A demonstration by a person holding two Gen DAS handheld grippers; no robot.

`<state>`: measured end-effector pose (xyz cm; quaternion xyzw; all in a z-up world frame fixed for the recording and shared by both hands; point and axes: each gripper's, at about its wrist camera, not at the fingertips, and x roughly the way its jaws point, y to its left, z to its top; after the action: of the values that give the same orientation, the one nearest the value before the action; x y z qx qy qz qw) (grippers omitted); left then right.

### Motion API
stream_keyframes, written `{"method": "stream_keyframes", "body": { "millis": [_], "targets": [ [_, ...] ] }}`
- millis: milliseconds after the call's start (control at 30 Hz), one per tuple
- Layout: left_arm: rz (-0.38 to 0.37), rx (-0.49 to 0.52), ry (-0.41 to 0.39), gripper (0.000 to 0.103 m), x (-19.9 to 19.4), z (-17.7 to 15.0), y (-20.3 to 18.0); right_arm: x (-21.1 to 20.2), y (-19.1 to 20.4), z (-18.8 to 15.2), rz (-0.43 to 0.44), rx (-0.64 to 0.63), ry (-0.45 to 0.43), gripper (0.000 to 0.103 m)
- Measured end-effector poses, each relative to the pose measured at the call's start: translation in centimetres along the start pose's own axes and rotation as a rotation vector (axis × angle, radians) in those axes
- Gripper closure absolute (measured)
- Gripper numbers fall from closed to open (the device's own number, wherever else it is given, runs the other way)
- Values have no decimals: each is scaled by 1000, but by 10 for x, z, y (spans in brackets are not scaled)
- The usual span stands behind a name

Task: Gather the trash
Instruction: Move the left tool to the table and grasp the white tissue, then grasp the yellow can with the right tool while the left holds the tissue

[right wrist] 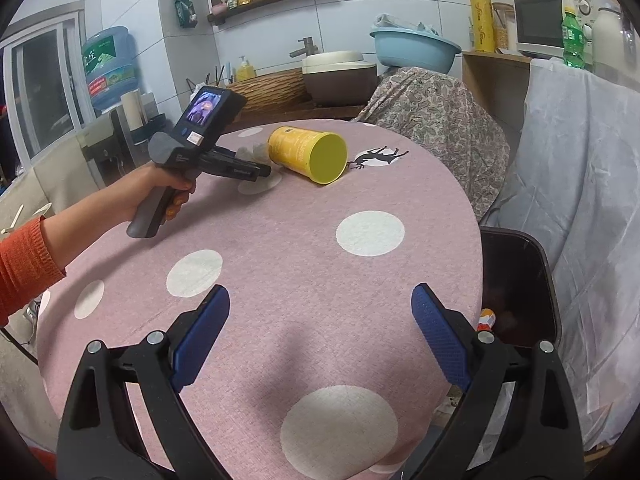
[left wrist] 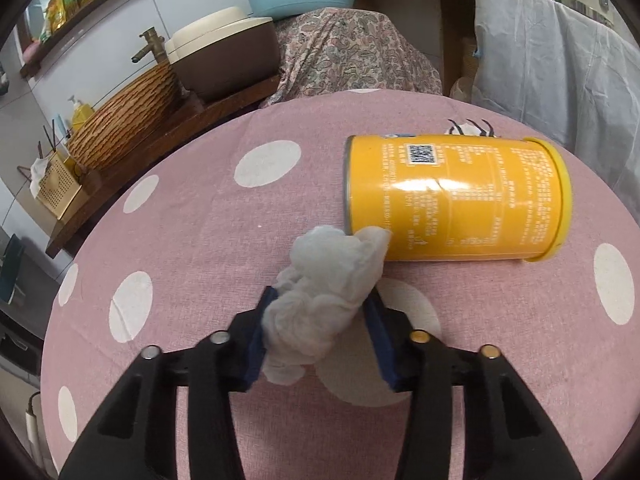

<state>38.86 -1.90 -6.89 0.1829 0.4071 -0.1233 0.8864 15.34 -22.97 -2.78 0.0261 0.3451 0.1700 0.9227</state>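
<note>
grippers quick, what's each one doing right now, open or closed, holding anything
Left hand-held gripper: closed on the crumpled tissue, next to the yellow can.
Right hand-held gripper: open, holding nothing, above the pink tablecloth.

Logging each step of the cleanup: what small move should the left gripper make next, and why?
Probably lift the crumpled tissue clear: the left gripper already pinches it, and it touches the fallen yellow can. The dark bin waits beside the table.
</note>
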Motion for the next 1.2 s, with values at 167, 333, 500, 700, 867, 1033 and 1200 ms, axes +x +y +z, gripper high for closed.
{"method": "stream_keyframes", "body": {
  "millis": [167,333,500,700,867,1033,1200],
  "targets": [
    [-30,-33,-31,73,-14,-3,5,7,5,4,12,-14,7,12],
    [-68,-71,-83,74,-42,-15,8,17,13,15,24,-60,14,12],
    [-106,-91,-115,74,-75,-37,1,36,23,32,72,-109,53,12],
    [-132,-137,-148,74,-111,-67,-2,74,42,63,82,-243,128,12],
    [-97,-112,-185,74,-130,-81,-10,110,57,96,26,-377,165,12],
    [-127,-138,-197,74,-138,-88,-9,152,68,134,-32,-484,225,12],
    [-138,-150,-198,74,-139,-95,-7,202,81,161,-76,-626,333,12]
  ]
}}
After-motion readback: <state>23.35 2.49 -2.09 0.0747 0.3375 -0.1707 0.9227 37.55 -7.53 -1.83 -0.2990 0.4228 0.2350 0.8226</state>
